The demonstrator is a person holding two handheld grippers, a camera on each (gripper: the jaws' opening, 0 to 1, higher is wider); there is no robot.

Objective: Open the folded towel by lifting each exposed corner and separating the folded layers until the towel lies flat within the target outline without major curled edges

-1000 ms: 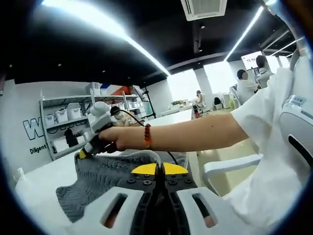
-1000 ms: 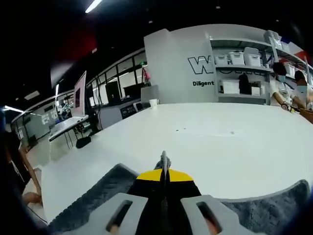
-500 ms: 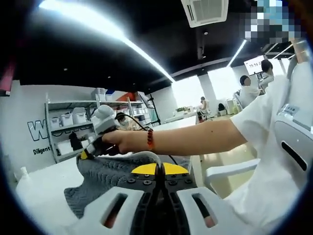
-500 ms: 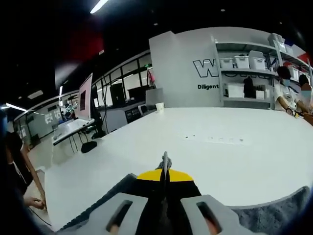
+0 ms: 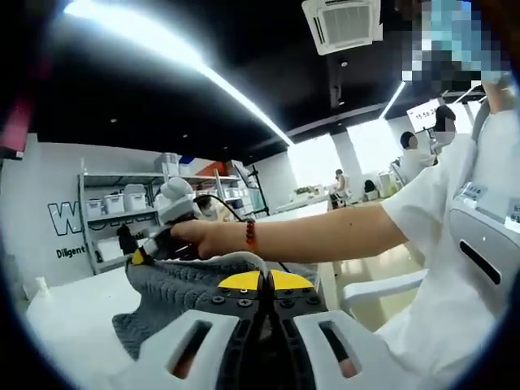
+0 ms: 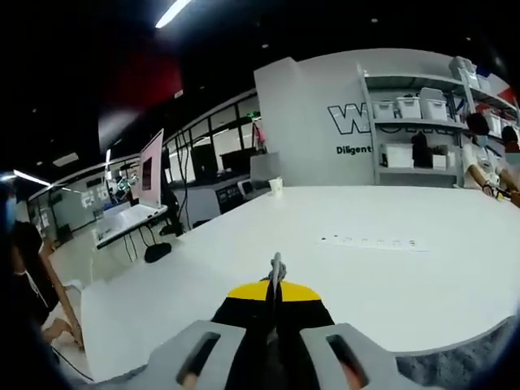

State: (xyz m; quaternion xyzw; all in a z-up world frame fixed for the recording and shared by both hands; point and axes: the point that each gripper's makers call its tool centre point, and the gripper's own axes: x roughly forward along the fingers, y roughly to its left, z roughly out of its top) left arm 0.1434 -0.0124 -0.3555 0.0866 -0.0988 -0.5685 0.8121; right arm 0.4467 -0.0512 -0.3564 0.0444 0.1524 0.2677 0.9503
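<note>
Two hand-held tongs work a grey knitted towel (image 5: 183, 288) over a white table (image 6: 390, 268). In the left gripper view, the left gripper (image 5: 262, 284) has its yellow-tipped jaws clenched together on the towel's near edge, the cloth spreading away just ahead of and to the left of the tips. Beyond it, a person's hand (image 5: 191, 238) with a beaded bracelet (image 5: 250, 234) holds the right gripper (image 5: 142, 256), pinching the towel's far raised corner; the towel hangs lifted between the two. In the right gripper view, the right gripper (image 6: 276, 284) is clenched on a thin sliver of cloth, with towel showing low beside the jaws. To spread it well, both corners should probably be drawn apart evenly and lowered together, keeping the cloth taut so no edge curls.
</note>
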